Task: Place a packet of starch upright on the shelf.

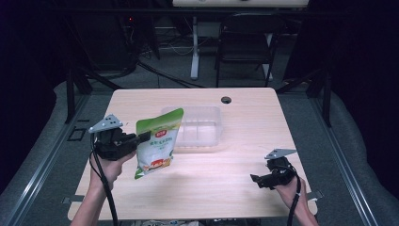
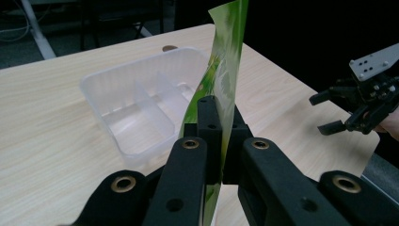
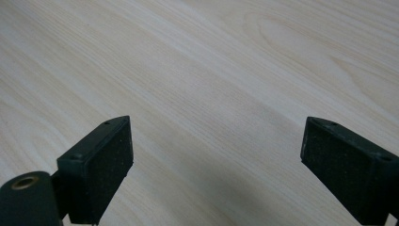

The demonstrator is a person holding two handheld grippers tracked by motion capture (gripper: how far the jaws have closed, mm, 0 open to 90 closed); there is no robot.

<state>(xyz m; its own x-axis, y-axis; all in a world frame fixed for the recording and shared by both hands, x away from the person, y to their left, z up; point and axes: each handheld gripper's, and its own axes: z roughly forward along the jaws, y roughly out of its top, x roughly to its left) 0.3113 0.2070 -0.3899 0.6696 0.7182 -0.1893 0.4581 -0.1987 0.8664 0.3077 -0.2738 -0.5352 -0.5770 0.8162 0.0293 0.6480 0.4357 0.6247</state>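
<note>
A green and white snack bag (image 1: pixel 157 141) hangs in the air over the left half of the table, held by its left edge. My left gripper (image 1: pixel 143 137) is shut on that edge. In the left gripper view the bag (image 2: pixel 221 75) stands edge-on between the two pressed jaws of the left gripper (image 2: pixel 217 123). A clear plastic compartment tray (image 1: pixel 214 126) lies on the table just behind the bag, its dividers showing in the left gripper view (image 2: pixel 141 101). My right gripper (image 1: pixel 258 181) rests low at the table's front right, open, with bare wood between its pads (image 3: pixel 101 165).
The light wooden table (image 1: pixel 235 108) has a round cable hole (image 1: pixel 226 100) near its far edge. A dark chair (image 1: pixel 247 42) and a white desk leg (image 1: pixel 195 47) stand beyond the table. From the left gripper view the right gripper (image 2: pixel 336 113) shows near the table's corner.
</note>
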